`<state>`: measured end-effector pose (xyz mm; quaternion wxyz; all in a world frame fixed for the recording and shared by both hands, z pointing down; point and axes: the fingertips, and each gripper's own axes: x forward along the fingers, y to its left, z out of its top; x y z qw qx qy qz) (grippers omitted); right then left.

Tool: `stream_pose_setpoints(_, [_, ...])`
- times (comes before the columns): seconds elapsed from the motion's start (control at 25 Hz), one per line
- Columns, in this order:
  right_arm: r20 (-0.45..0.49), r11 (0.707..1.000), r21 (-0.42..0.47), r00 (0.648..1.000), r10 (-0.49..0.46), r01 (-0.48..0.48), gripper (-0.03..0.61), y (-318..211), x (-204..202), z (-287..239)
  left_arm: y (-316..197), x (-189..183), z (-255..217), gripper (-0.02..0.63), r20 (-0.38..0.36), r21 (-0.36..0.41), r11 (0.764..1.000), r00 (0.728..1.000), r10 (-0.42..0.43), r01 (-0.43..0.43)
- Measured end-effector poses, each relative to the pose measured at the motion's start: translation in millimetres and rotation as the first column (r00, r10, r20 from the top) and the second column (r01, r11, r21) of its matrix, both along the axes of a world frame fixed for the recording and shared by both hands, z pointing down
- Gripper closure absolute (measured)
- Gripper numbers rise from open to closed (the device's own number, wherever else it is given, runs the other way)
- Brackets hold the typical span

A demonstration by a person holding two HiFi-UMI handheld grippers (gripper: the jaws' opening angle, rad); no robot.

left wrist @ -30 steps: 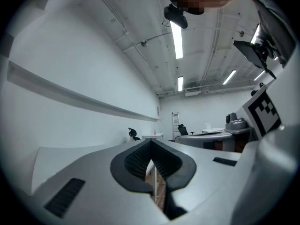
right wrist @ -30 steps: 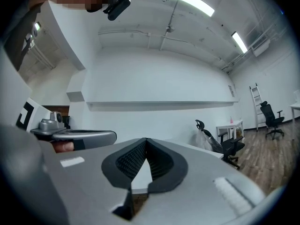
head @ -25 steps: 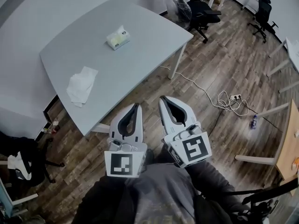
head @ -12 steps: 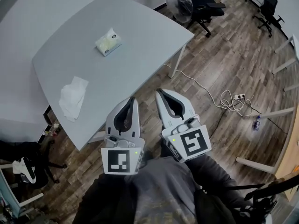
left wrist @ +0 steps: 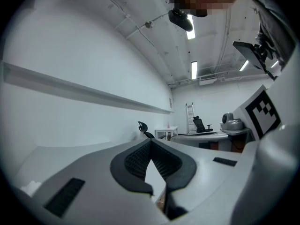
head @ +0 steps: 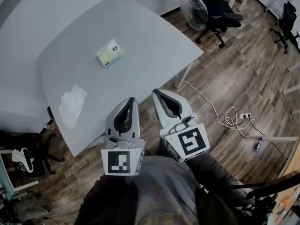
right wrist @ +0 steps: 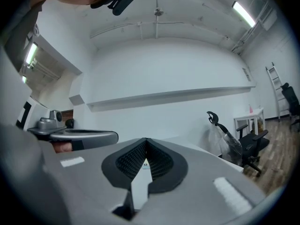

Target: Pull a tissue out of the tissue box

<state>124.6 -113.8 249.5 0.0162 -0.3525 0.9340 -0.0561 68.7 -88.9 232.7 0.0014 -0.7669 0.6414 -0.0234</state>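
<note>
A pale yellow-green tissue box, with a white tissue standing out of its top, lies on the grey table toward the far left. A loose crumpled white tissue rests near the table's left front edge. My left gripper and right gripper are held side by side over the table's near edge, well short of the box. Both are shut and hold nothing. In the left gripper view the left gripper points up at a white wall. The right gripper shows its dark pads closed to a point.
Black office chairs stand beyond the table's far right corner, one with a plastic bag beside it. A white cable and power strip and a bottle lie on the wooden floor at right. Another chair stands at left.
The view has closed in on the table: the tissue box sits lower in the head view and both shut grippers now reach over the table's near edge.
</note>
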Motion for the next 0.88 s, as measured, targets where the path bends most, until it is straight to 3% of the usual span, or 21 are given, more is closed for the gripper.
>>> stream_pose_setpoints(0.4, [-0.026, 0.992, 0.007, 0.992, -0.122, 0.122, 0.575, -67.7, -42.4, 10.8, -57.1, -48.2, 11.5, 0.617, -0.023, 0.009, 0.989, 0.989, -0.146, 0.147])
stream_pose_setpoints(0.6, [-0.046, 0.987, 0.002, 0.986, -0.157, 0.158, 0.575, -110.1, -66.0, 18.6, -101.1, -70.0, 16.6, 0.617, -0.037, 0.008, 0.985, 0.984, -0.173, 0.173])
stream_pose_setpoints(0.88, [-0.059, 0.983, -0.052, 0.982, -0.181, 0.178, 0.575, -178.1, -107.3, 36.9, -159.6, -105.6, 42.2, 0.617, -0.042, -0.072, 0.982, 0.984, -0.175, 0.172])
